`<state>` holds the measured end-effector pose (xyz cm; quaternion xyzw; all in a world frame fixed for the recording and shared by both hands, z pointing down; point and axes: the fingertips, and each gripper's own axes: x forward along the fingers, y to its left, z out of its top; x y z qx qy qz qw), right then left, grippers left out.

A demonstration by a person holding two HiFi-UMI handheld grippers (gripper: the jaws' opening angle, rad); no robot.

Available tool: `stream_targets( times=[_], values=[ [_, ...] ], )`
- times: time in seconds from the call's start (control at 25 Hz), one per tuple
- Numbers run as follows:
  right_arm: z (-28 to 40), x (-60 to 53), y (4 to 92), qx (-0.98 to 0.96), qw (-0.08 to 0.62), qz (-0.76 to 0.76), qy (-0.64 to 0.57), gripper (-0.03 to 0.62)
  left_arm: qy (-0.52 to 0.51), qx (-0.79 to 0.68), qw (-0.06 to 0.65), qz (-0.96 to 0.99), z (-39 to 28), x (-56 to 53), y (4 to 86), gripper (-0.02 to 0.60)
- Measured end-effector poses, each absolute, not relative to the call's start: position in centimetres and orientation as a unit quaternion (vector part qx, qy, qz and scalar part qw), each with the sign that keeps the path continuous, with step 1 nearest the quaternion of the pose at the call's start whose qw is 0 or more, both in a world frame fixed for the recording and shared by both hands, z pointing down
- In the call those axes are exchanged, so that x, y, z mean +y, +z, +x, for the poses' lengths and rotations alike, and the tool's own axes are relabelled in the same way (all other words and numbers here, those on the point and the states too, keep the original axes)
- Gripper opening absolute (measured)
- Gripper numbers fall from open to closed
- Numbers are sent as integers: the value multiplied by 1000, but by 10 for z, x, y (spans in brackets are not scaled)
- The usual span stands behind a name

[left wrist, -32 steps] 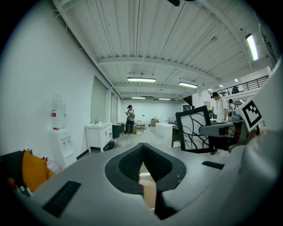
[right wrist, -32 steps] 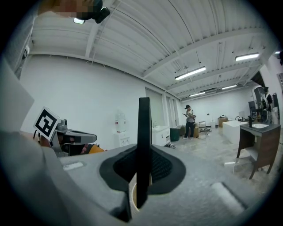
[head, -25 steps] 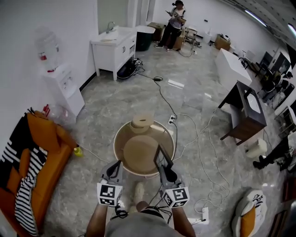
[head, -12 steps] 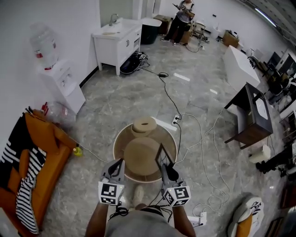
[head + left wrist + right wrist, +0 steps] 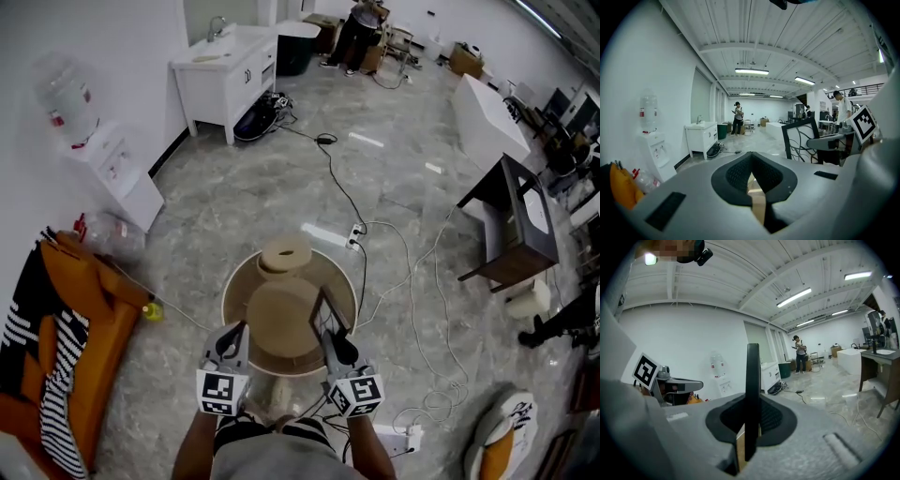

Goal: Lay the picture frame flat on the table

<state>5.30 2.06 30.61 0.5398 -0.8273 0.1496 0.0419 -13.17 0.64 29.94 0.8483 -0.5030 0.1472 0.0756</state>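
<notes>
While the right gripper [image 5: 750, 423] pinches the picture frame [image 5: 752, 376] by one thin edge only, holding it upright just ahead of its jaws and above the round table [image 5: 242, 281], the frame may twist in the pads or slip free when tipped, and fall hard onto the wood. Laid too far forward, it could strike the round beige object [image 5: 285, 255] beyond it, and the left gripper [image 5: 752, 177], pressed together on nothing just to the left, offers no support.
</notes>
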Motion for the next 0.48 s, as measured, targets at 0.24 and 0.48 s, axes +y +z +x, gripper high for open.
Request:
stream_targets(
  times=[0.24,0.48],
  values=[
    [57,-9,339,-813,41,553,179,34,164,-483,87,856,-124,-30,334,17],
    [53,-37,389,-795,48,567,208,34,184,-456,109,864,-122,-63,388,17]
  ],
)
